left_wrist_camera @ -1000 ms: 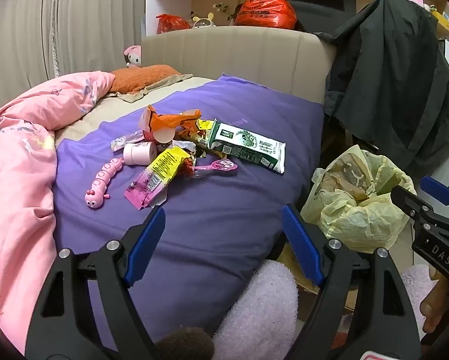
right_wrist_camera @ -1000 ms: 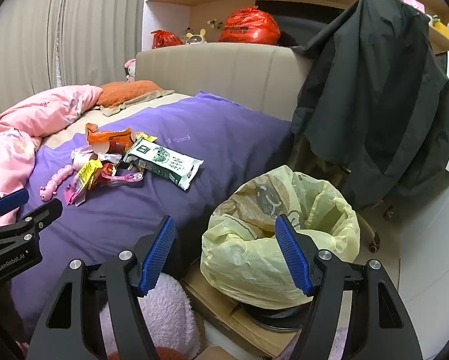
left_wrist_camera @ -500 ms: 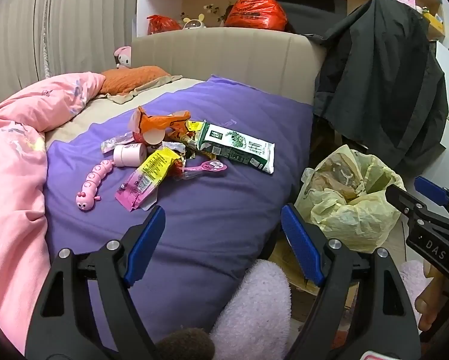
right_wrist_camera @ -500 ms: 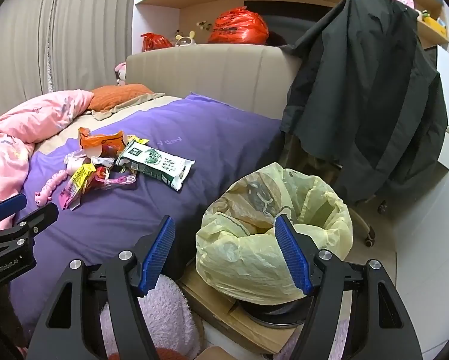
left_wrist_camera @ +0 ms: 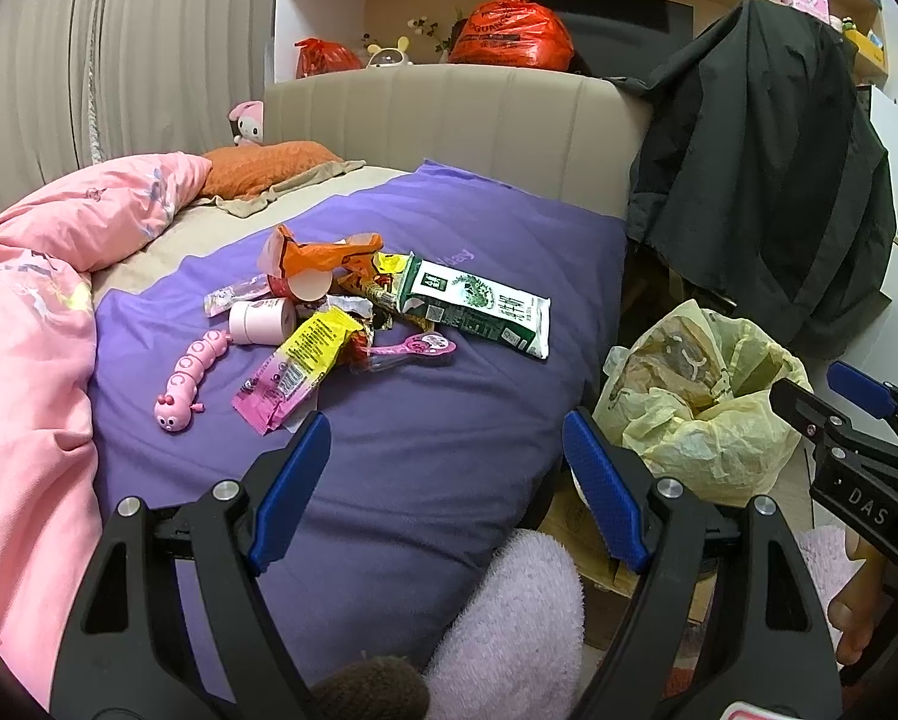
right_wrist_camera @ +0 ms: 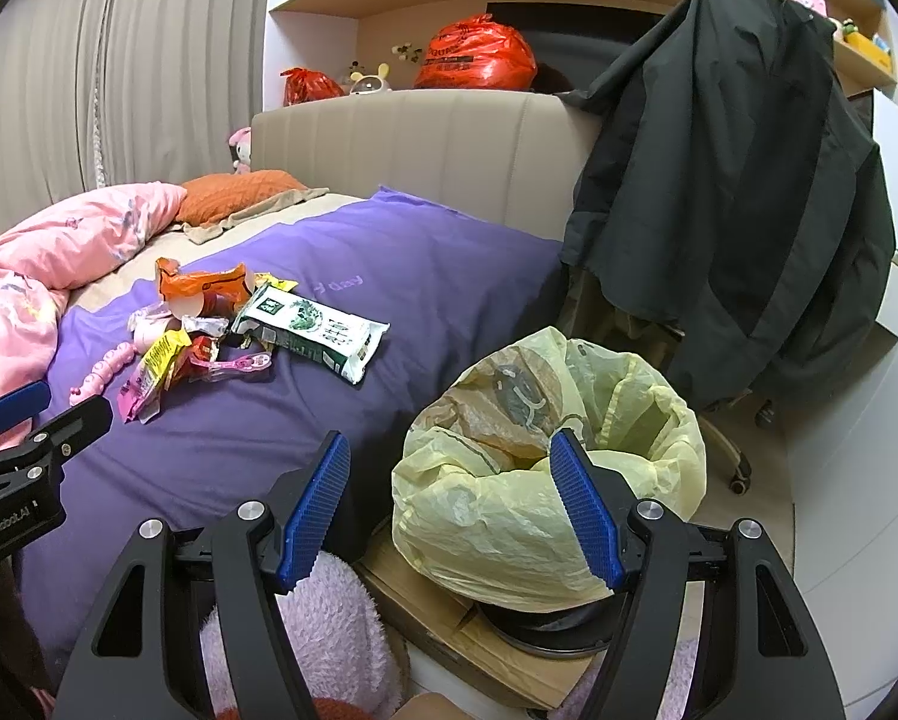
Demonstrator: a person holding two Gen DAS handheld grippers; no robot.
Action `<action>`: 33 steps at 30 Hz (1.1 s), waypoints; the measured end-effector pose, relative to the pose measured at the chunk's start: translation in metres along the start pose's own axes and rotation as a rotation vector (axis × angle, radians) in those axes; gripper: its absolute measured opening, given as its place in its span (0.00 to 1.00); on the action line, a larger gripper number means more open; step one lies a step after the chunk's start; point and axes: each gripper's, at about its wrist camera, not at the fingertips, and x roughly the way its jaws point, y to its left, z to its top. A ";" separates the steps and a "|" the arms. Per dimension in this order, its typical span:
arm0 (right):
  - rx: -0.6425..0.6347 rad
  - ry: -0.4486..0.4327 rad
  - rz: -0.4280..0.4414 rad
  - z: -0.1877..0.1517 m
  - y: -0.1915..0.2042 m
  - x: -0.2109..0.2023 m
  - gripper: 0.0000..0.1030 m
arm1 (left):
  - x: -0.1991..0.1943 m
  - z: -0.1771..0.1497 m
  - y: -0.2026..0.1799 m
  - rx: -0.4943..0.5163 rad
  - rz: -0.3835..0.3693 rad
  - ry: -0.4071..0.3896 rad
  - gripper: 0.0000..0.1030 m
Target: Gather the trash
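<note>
A heap of wrappers lies on the purple bedcover (left_wrist_camera: 425, 420): a green and white packet (left_wrist_camera: 478, 303) (right_wrist_camera: 311, 327), an orange wrapper (left_wrist_camera: 323, 255) (right_wrist_camera: 200, 282), a yellow and pink packet (left_wrist_camera: 296, 369) (right_wrist_camera: 152, 369), and a small pink and white cup (left_wrist_camera: 261, 321). Beside the bed stands a bin lined with a yellow bag (left_wrist_camera: 700, 402) (right_wrist_camera: 544, 468). My left gripper (left_wrist_camera: 446, 468) hangs open and empty over the near part of the bedcover, short of the heap. Above the bin's near rim, my right gripper (right_wrist_camera: 451, 489) stands open with nothing in it.
A pink caterpillar toy (left_wrist_camera: 191, 378) and a pink toothbrush (left_wrist_camera: 413, 348) lie among the wrappers. A pink duvet (left_wrist_camera: 35, 312) covers the bed's left side. A dark jacket (right_wrist_camera: 736, 192) hangs right of the headboard. Fluffy lilac slippers (right_wrist_camera: 329, 624) and cardboard (right_wrist_camera: 466, 636) lie below.
Both views have shifted slightly, so the bed and bin sit a little further left and lower in frame. Both grippers stay open and empty, and nothing on the bed has moved.
</note>
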 end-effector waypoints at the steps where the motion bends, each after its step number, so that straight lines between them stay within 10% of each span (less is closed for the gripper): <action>1: 0.001 -0.002 0.000 0.001 0.001 0.000 0.64 | 0.000 0.000 0.000 0.000 0.001 -0.001 0.74; 33: 0.014 0.001 -0.007 0.000 -0.007 0.003 0.64 | 0.001 0.001 -0.003 0.018 -0.008 -0.004 0.74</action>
